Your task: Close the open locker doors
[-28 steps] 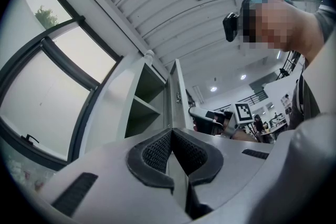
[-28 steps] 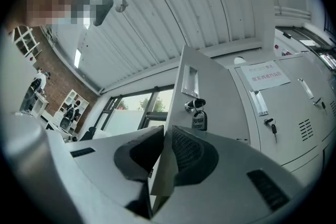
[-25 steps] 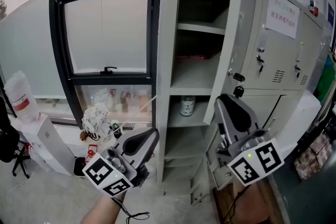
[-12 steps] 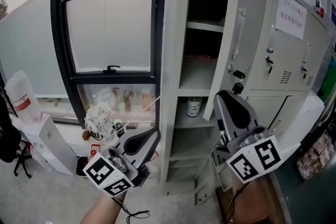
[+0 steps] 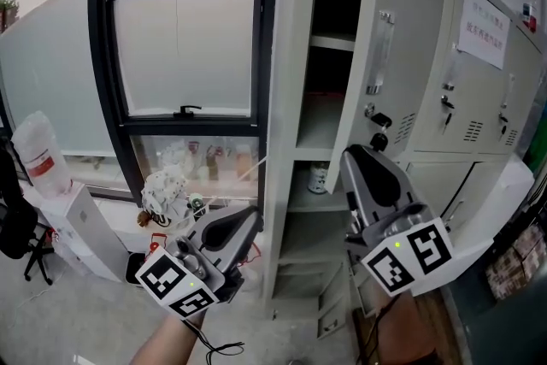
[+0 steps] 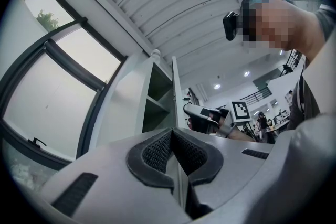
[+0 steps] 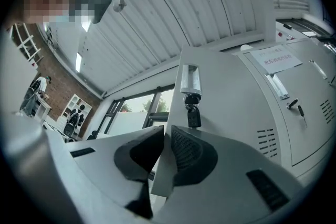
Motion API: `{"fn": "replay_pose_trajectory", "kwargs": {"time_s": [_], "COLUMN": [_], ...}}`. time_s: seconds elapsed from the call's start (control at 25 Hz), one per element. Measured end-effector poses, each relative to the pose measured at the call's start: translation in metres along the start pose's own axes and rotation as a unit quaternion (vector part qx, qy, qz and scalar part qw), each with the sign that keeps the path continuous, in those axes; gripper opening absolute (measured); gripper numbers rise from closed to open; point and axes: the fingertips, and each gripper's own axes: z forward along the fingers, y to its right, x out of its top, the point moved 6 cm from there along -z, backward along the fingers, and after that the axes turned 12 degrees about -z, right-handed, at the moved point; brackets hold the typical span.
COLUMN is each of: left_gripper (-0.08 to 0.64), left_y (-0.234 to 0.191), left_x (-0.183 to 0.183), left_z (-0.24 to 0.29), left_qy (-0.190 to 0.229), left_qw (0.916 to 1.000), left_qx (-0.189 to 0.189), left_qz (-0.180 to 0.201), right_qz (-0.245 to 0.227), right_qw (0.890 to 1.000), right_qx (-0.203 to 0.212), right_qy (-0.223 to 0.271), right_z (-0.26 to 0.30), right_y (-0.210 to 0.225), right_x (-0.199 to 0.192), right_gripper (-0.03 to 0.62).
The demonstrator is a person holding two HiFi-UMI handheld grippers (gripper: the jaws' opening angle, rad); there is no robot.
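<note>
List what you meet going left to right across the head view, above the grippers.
plastic bottle → window handle → locker shelf → open locker door → paper notice

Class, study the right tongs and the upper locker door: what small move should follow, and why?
Probably swing the right tongs leftward, carrying the locker door toward its frame. They are clamped on the door's lower edge, and the door stands ajar, the compartment not yet shut.
</note>
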Motion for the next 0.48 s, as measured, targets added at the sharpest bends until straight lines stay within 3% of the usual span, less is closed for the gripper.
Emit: {"fn": "replay_pose_trajectory", "kwargs": {"time_s": [0.48], "left_gripper": [0.009], "left_y": [-0.007], "left_x": [0.001], "left_z": [0.008], "left_qy": [0.008], "left_qw": [0.9995], "left_qx": [0.027], "left_qz": [0.012], "right_qz": [0.027], "right_qw": [0.999], "right_qx": [0.018], "right_qy": [0.0], "right_z": [0.02], "right_y": [0.011], "right_x": [-0.023], "right_gripper": [0.017]}}
